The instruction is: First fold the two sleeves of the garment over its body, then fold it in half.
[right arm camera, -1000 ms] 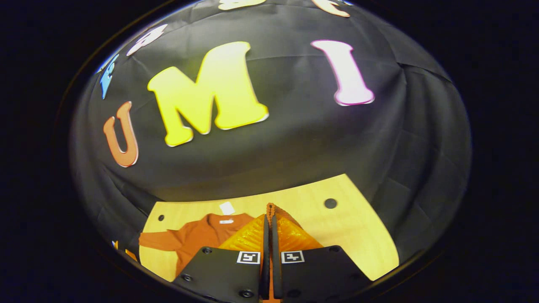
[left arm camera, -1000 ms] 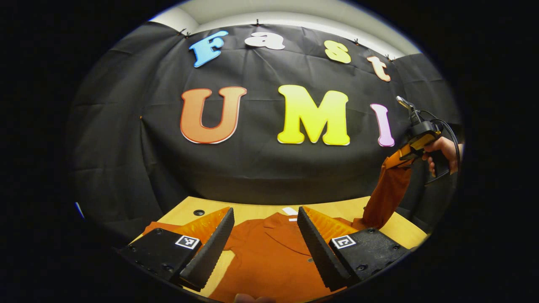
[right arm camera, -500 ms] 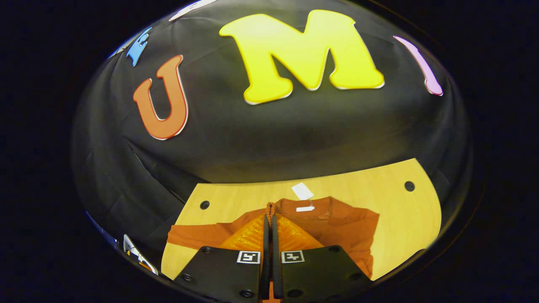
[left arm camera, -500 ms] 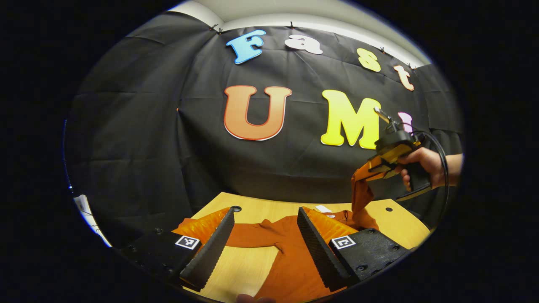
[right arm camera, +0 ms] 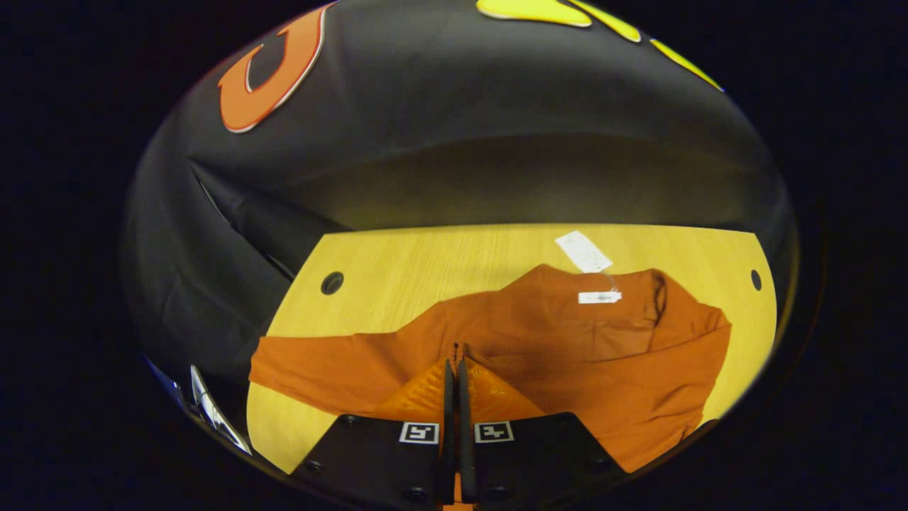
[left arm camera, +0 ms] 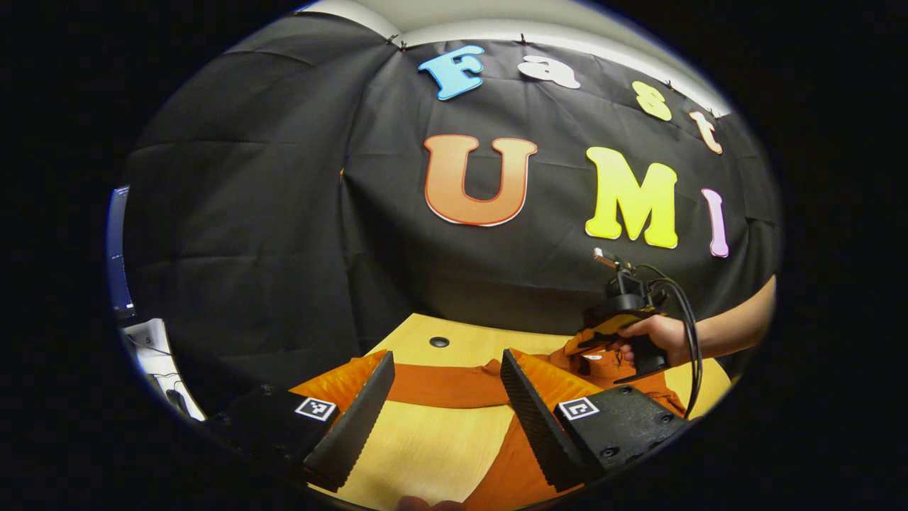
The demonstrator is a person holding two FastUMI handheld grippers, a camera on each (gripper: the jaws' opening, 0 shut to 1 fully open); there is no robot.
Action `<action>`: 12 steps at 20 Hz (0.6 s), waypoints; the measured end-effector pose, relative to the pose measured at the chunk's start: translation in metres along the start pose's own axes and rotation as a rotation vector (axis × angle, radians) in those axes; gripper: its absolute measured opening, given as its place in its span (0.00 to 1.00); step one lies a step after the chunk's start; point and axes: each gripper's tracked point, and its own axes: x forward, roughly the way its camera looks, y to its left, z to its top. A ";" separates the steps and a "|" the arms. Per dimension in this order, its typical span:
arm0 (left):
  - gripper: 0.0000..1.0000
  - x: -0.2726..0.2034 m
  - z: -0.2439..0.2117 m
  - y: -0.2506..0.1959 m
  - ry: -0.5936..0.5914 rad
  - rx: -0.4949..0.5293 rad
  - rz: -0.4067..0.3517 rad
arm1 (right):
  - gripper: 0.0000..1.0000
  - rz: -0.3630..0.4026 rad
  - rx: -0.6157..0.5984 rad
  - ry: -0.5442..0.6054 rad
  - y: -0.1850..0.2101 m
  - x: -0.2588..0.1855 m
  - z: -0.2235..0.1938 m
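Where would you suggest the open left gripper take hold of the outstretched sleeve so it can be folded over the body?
Probably at the cuff end of the sleeve, which lies flat and straight across the table, away from the garment. The left gripper could come down from above, one finger either side of the hem, since that free end lifts and swings most easily.

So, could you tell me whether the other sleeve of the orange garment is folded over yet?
Still spread: the long orange sleeve lies flat, outstretched on the wooden table, beside the garment's body.
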 end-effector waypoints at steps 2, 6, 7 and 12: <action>0.98 0.000 -0.008 0.012 0.016 -0.005 0.026 | 0.04 0.005 -0.019 0.034 0.007 0.022 -0.011; 0.98 0.000 -0.009 0.025 0.018 0.000 0.063 | 0.04 0.054 0.008 -0.004 0.028 0.029 -0.005; 0.98 0.002 -0.007 0.026 0.015 0.000 0.067 | 0.18 0.069 0.012 -0.026 0.032 0.021 0.001; 0.98 0.033 -0.008 0.042 0.035 -0.002 0.071 | 0.56 0.105 0.003 -0.160 0.031 -0.044 0.029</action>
